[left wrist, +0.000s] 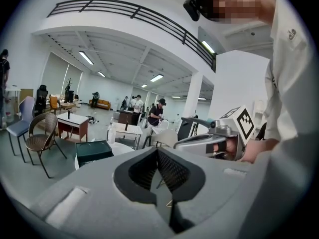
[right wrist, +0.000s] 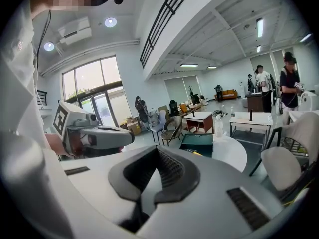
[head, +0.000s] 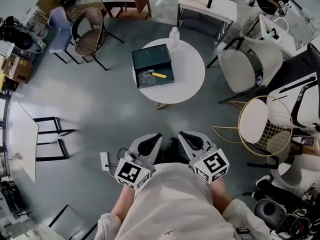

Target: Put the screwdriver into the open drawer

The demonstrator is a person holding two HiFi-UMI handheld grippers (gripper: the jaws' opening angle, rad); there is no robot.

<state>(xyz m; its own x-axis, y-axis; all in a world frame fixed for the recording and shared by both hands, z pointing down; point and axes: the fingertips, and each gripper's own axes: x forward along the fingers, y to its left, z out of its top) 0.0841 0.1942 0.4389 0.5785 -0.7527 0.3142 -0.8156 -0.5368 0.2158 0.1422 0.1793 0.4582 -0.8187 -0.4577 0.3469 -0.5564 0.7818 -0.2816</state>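
Close against the person's white shirt (head: 170, 204), the left hand-held gripper (head: 149, 144) and the right hand-held gripper (head: 194, 140) sit side by side, near each other, pointing forward. Both are clenched on nothing: each one's own view shows its jaws pressed together with nothing between them. Well ahead, on a round white desk (head: 190, 79), stands a dark green box (head: 151, 58) with its drawer (head: 144, 81) pulled open toward the person. The screwdriver (head: 159, 75), yellow-handled, lies in that drawer beside some grey bits. A clear bottle (head: 174, 34) stands at the desk's far edge, just beside the box
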